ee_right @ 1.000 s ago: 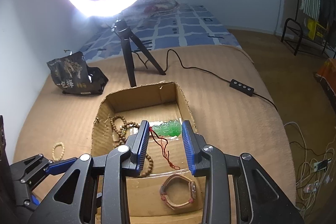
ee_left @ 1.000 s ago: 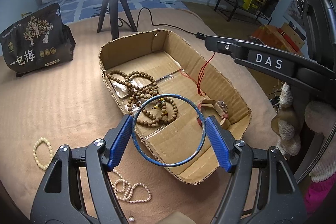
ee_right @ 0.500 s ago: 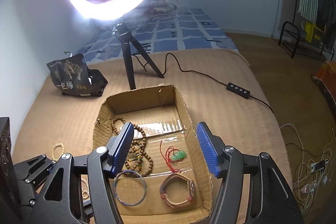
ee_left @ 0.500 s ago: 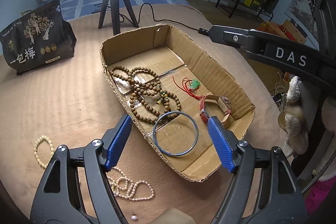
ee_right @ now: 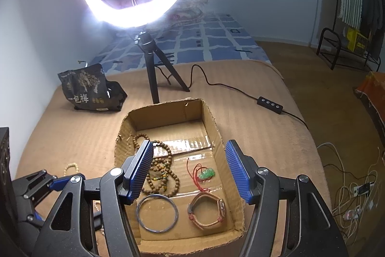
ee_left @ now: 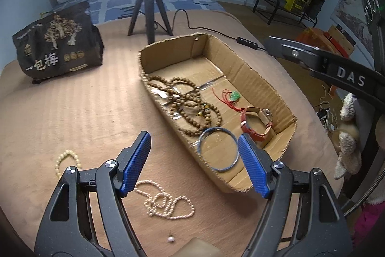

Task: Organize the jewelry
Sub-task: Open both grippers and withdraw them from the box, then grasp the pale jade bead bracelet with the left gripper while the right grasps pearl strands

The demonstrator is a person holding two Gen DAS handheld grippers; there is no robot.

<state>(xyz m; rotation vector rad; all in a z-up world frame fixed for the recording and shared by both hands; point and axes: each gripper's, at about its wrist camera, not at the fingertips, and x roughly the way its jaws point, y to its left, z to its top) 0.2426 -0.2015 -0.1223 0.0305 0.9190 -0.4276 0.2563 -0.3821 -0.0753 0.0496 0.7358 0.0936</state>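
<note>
A shallow cardboard box [ee_left: 262,86] [ee_right: 211,117] lies on a tan bedspread. In it lie brown wooden beads [ee_left: 190,107] [ee_right: 163,170], a green pendant on red cord [ee_left: 234,96] [ee_right: 206,173], a red-strap watch [ee_left: 257,124] [ee_right: 207,211] and a blue bangle [ee_left: 217,148] [ee_right: 157,212]. On the bedspread left of the box lie a white pearl necklace [ee_left: 166,204], a loose pearl [ee_left: 170,239] and a cream bead bracelet [ee_left: 66,162] [ee_right: 71,166]. My left gripper [ee_left: 195,163] is open and empty above the box's near left edge. My right gripper [ee_right: 190,172] is open and empty above the box.
A ring light on a black tripod [ee_left: 149,9] [ee_right: 154,69] stands behind the box, its cable and switch [ee_right: 269,105] trailing right. A black snack bag [ee_left: 57,47] [ee_right: 91,91] sits far left. The bed's edge drops off at right, with cables on the floor [ee_right: 356,189].
My left gripper opened, let the blue bangle fall into the box and drew back left. My right gripper opened, dropped the green pendant into the box and rose.
</note>
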